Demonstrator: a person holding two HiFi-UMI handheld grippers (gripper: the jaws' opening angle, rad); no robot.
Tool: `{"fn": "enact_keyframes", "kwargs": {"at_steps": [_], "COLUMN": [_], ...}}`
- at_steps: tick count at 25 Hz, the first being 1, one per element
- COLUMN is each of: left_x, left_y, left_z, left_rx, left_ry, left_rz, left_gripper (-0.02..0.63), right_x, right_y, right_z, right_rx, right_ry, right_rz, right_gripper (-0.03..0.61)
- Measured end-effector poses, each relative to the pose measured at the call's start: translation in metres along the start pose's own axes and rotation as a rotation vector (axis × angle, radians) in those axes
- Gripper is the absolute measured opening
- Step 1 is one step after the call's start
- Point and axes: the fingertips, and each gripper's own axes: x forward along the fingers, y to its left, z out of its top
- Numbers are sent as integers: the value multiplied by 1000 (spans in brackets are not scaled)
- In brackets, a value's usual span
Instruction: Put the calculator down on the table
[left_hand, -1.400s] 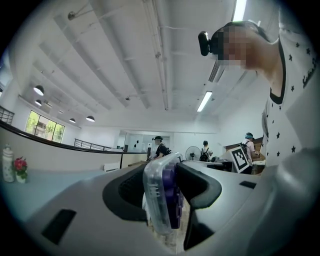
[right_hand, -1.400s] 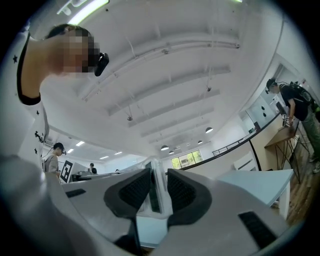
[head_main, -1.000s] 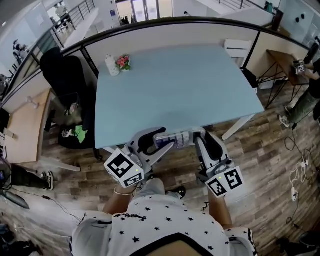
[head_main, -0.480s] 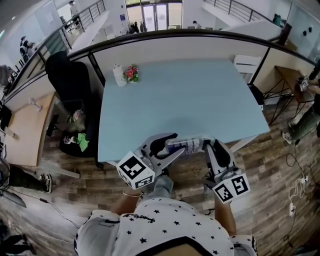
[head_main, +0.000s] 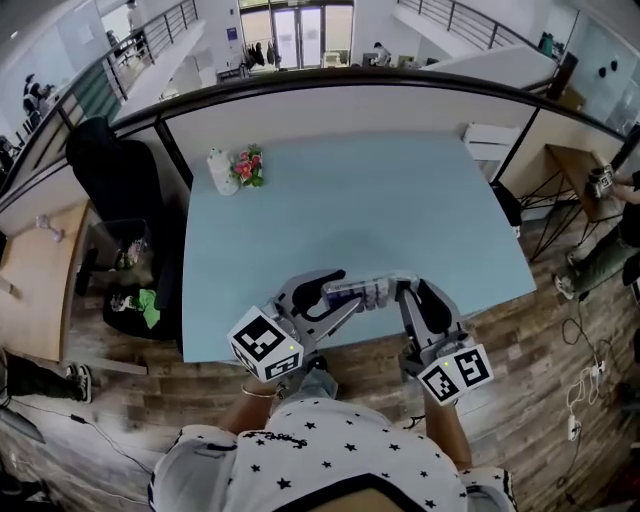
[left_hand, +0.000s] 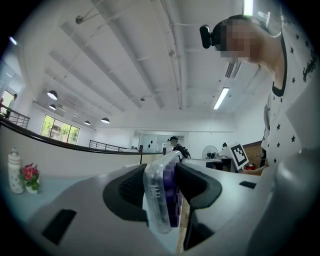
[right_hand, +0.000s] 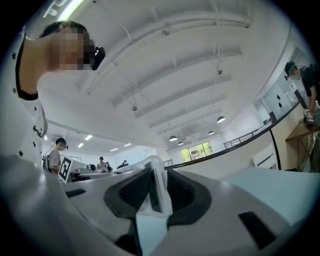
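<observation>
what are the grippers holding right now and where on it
The calculator, by its two ends: the left gripper is clamped on one end, the right gripper on the other.

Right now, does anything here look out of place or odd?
Nothing looks spilled or broken. The one unusual sight: the calculator, pinched at each end by the left hand-held gripper and the right hand-held gripper, over the table's near edge rather than lying on it.

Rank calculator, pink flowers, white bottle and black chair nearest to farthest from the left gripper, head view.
1. calculator, clamped between the left gripper's jaws.
2. pink flowers and white bottle, side by side at the table's far left; too close to call.
3. black chair, off the table's left edge.
</observation>
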Motion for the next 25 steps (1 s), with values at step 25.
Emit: {"fn": "enact_keyframes", "kwargs": {"at_steps": [25], "left_x": [-12], "left_y": [171], "left_z": [-60], "left_rx": [-157], "left_ry": [64], "left_rz": [130], "left_gripper": [204], "right_x": [162], "right_y": [-28], "right_z": [-97], "right_rx": [60], "right_ry": [221], "right_rz": [19], "right_gripper": [103]}}
